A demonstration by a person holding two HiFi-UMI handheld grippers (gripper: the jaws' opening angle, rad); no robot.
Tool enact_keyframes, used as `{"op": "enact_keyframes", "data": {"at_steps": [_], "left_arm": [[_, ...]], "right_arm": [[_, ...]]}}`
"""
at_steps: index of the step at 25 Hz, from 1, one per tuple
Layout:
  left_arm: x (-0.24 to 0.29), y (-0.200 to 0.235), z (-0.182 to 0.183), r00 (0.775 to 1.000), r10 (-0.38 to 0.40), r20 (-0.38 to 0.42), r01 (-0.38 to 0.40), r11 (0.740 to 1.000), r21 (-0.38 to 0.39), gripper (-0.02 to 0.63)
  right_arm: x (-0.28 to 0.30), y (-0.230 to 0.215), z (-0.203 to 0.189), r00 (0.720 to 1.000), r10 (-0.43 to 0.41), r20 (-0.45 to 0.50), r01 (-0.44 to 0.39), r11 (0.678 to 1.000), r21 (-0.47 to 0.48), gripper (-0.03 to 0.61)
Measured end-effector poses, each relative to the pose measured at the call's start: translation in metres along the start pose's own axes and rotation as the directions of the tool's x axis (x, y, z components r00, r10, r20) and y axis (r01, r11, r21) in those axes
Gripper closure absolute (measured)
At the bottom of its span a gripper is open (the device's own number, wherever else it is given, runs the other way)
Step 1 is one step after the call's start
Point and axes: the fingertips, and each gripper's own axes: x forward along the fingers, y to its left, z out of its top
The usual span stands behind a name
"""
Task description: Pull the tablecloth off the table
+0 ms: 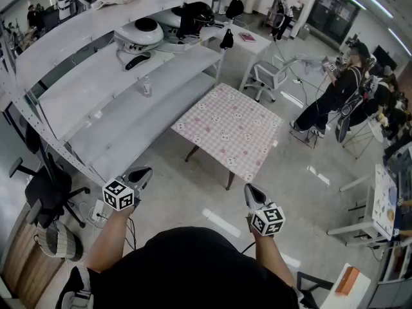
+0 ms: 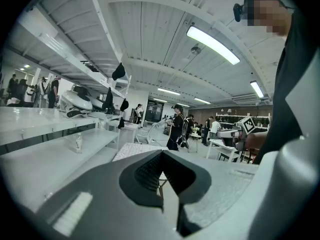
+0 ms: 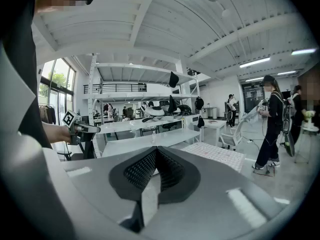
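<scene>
A small table covered by a pink checked tablecloth (image 1: 228, 131) stands on the floor ahead of me, well beyond both grippers. The cloth lies flat, its edges hanging over the table's sides. My left gripper (image 1: 143, 172) is held low at the left, jaws together and nothing between them. My right gripper (image 1: 252, 190) is held level with it at the right, also shut and empty. The left gripper view shows the tablecloth (image 2: 132, 149) far off past the closed fingertips (image 2: 150, 159). The right gripper view shows the tablecloth (image 3: 215, 154) to the right of its closed jaws.
A long white shelving rack (image 1: 129, 102) runs along the left, close to the table's left side. A grey office chair (image 1: 270, 76) stands behind the table. People (image 1: 335, 95) sit at the right. A black chair (image 1: 45, 192) is at my left, a white desk (image 1: 380, 205) at my right.
</scene>
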Motion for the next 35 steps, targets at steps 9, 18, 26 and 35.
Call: {"op": "enact_keyframes", "data": {"at_steps": [9, 18, 26, 35], "left_arm": [[-0.011, 0.025, -0.002, 0.999, -0.050, -0.005, 0.050, 0.999, -0.011, 0.614], [-0.024, 0.058, 0.003, 0.994, -0.110, -0.022, 0.110, 0.994, 0.002, 0.614], [-0.038, 0.080, -0.008, 0.991, -0.133, -0.030, 0.132, 0.991, -0.036, 0.614], [-0.023, 0.081, -0.024, 0.984, -0.162, -0.069, 0.158, 0.986, -0.056, 0.614]], "right_arm": [[0.017, 0.026, 0.004, 1.000, -0.012, -0.016, 0.012, 1.000, 0.010, 0.546], [0.041, 0.063, 0.011, 0.999, -0.027, 0.023, 0.027, 0.999, 0.039, 0.546], [0.049, 0.090, 0.005, 0.999, -0.036, 0.005, 0.035, 0.998, 0.043, 0.545], [0.064, 0.076, -0.006, 0.999, -0.053, -0.010, 0.054, 0.996, 0.076, 0.546]]}}
